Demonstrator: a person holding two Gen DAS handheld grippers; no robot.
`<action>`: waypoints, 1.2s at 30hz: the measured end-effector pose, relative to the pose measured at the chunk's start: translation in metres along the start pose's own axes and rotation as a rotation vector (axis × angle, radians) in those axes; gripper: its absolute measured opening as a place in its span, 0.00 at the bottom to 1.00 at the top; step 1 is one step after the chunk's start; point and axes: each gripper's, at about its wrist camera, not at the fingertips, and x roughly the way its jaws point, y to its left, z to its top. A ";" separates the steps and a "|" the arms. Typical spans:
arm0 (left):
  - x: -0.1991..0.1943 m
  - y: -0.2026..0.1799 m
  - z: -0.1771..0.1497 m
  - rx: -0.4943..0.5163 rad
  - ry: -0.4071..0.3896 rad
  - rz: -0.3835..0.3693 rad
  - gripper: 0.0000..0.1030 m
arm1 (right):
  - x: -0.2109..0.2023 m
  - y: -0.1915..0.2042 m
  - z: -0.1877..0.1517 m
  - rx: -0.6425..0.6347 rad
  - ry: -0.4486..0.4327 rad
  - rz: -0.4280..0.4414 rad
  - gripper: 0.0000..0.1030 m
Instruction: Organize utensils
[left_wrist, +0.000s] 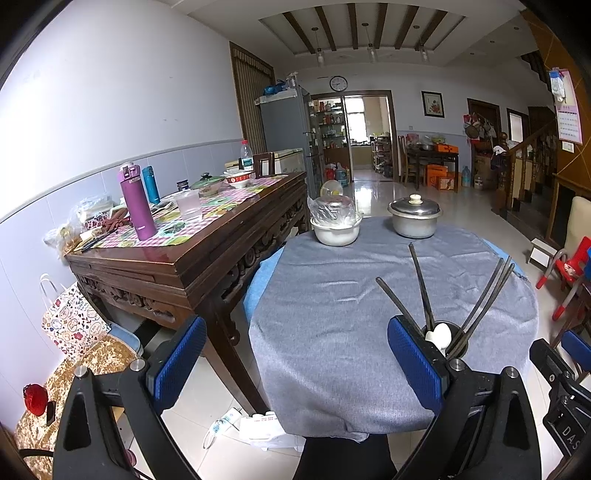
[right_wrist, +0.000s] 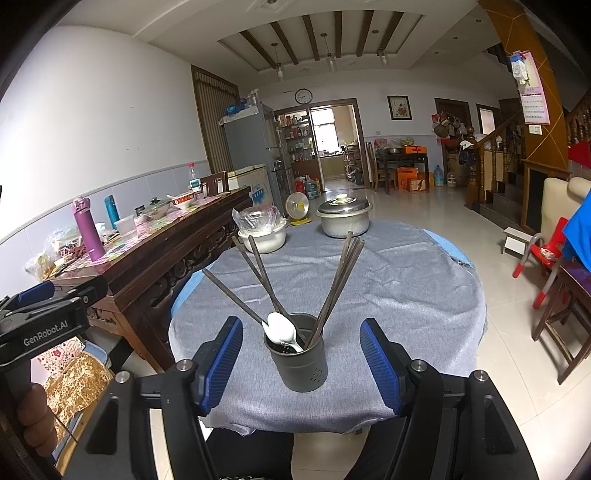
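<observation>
A dark grey utensil holder (right_wrist: 299, 356) stands near the front edge of the round table with the grey cloth (right_wrist: 388, 280). It holds several dark chopsticks (right_wrist: 340, 280) and a white spoon (right_wrist: 282, 328). My right gripper (right_wrist: 301, 360) is open, its blue pads either side of the holder, not touching it. My left gripper (left_wrist: 295, 363) is open and empty at the table's front left edge. In the left wrist view the holder (left_wrist: 448, 338) sits behind the right finger, with chopsticks (left_wrist: 480, 306) and the spoon (left_wrist: 439, 334) sticking out.
Two lidded pots stand at the table's far side: a white one with a plastic bag (right_wrist: 262, 230) and a metal one (right_wrist: 345, 218). A cluttered wooden sideboard (left_wrist: 192, 236) stands to the left. Chairs (right_wrist: 554, 273) stand to the right.
</observation>
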 end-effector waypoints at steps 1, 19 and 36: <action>0.000 0.000 0.000 -0.001 0.001 -0.001 0.96 | 0.000 0.000 0.000 0.001 0.000 0.000 0.68; 0.001 0.002 -0.002 0.001 0.003 -0.001 0.96 | 0.001 0.000 -0.004 -0.008 0.011 0.004 0.68; 0.005 0.006 -0.009 0.002 0.009 -0.007 0.96 | 0.002 0.001 -0.005 -0.013 0.016 0.006 0.68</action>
